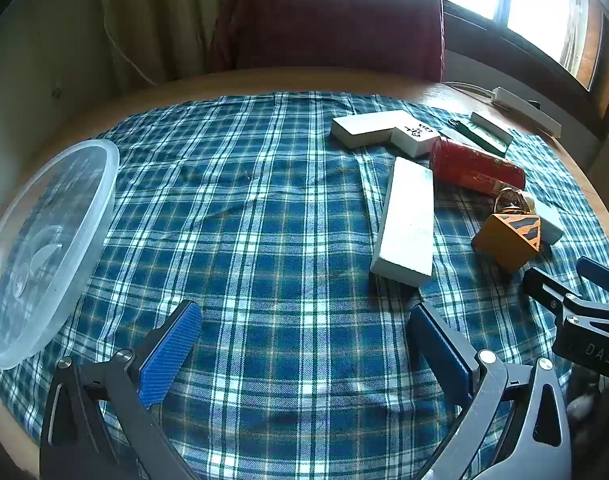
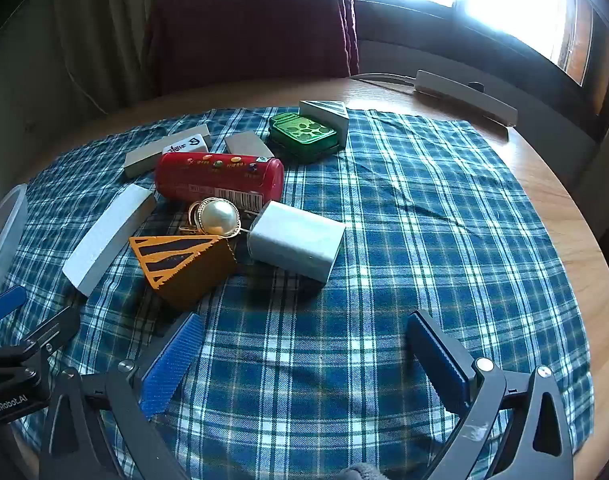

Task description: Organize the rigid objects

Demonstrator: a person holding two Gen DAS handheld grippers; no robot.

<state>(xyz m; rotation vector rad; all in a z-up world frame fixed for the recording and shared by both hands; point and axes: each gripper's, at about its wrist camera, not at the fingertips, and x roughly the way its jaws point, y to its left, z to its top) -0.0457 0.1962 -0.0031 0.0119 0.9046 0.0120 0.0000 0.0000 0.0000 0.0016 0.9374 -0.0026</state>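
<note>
A cluster of rigid objects lies on the plaid cloth: a long white block (image 1: 404,216) (image 2: 104,236), a red can (image 1: 474,164) (image 2: 220,178) on its side, an orange striped wedge (image 1: 506,240) (image 2: 184,266), a pearl ornament (image 2: 216,217), a short white block (image 2: 296,244), a green case (image 2: 304,136) and a grey striped wedge (image 2: 326,114). My left gripper (image 1: 304,328) hovers open over bare cloth, left of the pile. My right gripper (image 2: 304,340) is open just in front of the orange wedge, holding nothing.
A clear plastic bowl (image 1: 44,240) sits at the left edge of the cloth. Flat white blocks (image 1: 368,128) lie at the back. A white power strip (image 2: 464,96) rests on the round wooden table (image 2: 564,200) by the window. A maroon chair (image 1: 328,20) stands behind.
</note>
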